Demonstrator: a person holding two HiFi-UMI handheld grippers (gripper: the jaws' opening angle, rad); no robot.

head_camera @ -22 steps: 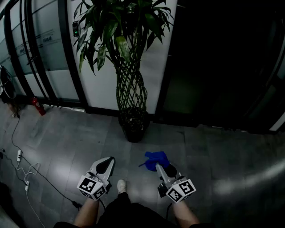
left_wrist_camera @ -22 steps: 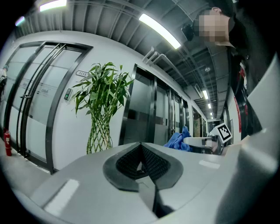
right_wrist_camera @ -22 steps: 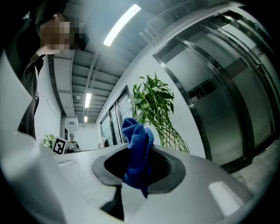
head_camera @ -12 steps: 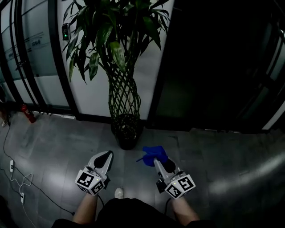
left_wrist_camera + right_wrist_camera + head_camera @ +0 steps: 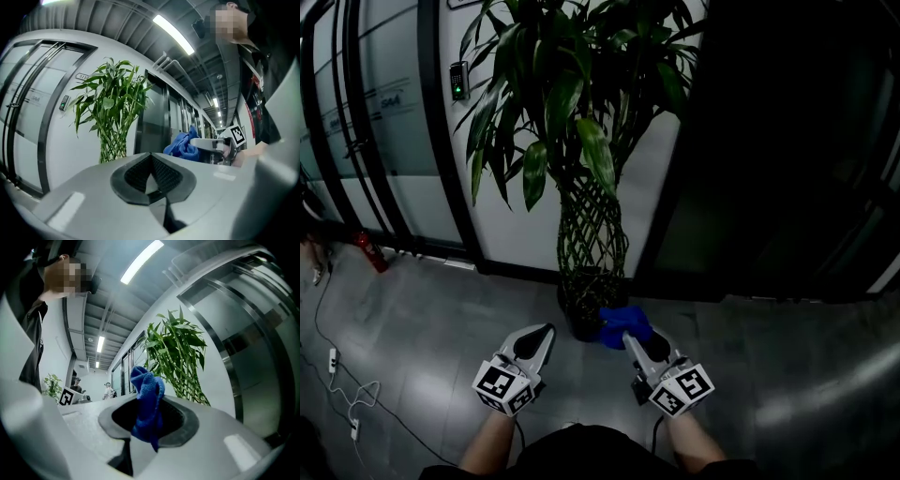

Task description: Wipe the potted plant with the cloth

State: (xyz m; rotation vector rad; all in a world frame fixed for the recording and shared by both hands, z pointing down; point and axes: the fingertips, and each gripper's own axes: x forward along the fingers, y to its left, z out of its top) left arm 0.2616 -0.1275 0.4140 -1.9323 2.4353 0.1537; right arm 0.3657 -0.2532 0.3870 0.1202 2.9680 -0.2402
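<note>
Item 1. Grey tiled floor [image 5: 422, 319]: I am looking steeply down on it, and it is carrying everything listed below.

Item 2. White wall panel [image 5: 511, 225] with dark upright frames: it is running along the floor's far edge, with a dark doorway beside it on the right.

Item 3. Tall green-leaved potted plant with a braided lattice trunk [image 5: 592, 234]: it is standing upright at the floor's far edge, against the wall panel. Its leaves are spreading across the top of my head view.

Item 4. Dark round pot [image 5: 579, 319]: it is sitting on the floor under the trunk, partly covered by the cloth on its right side.

Item 5. Right gripper [image 5: 630, 339]: I am keeping its jaws clenched on the crumpled blue cloth [image 5: 623, 326], which is bunching up out of the pads [image 5: 147, 399]. In the head view the cloth is overlapping the pot's rim; I cannot tell whether they are touching.

Item 6. Left gripper [image 5: 544, 330]: its jaws are pressing together with nothing between them, and it is pointing toward the pot from the left, near it.

Item 7. Red fire extinguisher [image 5: 371, 251]: it is leaning at the floor's far left edge.

Item 8. White cable [image 5: 337, 375]: it is trailing along the floor's left edge.

Item 9. Small keypad with a green light [image 5: 458, 81]: it is hanging on the wall panel, left of the leaves.
</note>
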